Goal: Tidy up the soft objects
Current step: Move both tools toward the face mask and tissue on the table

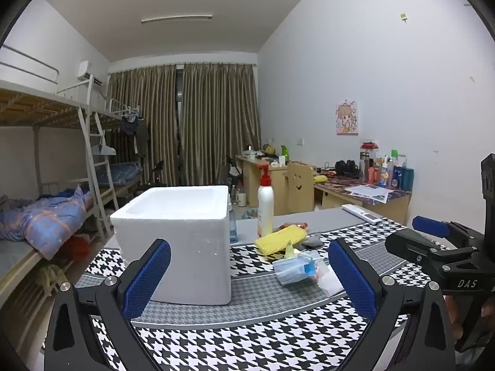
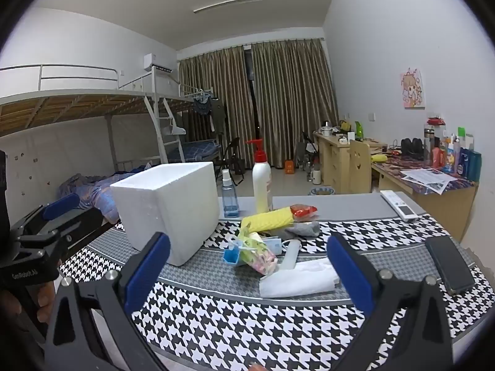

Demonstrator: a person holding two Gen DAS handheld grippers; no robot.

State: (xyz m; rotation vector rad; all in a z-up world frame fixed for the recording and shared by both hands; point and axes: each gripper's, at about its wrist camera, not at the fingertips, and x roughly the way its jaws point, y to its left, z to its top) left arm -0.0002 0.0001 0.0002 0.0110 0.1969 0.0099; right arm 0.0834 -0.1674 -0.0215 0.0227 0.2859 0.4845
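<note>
Both claws, left gripper and right gripper, spread wide and empty at lower frame; foam box centre-left, light, rigid, crumbly; yellow sponge centre, squashy, pinch mid-body; white tissue lower centre, flimsy, grip a fold.

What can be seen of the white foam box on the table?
The white foam box is a thick-walled, open-topped container that looks like expanded polystyrene, with a slightly pitted surface and no lid in sight. It stands upright on the houndstooth-patterned table cover, left of the pile of soft items. Its inside is not visible from these low views. A blue spray bottle stands close behind it; whether they touch is unclear. Neither gripper touches it.
</note>
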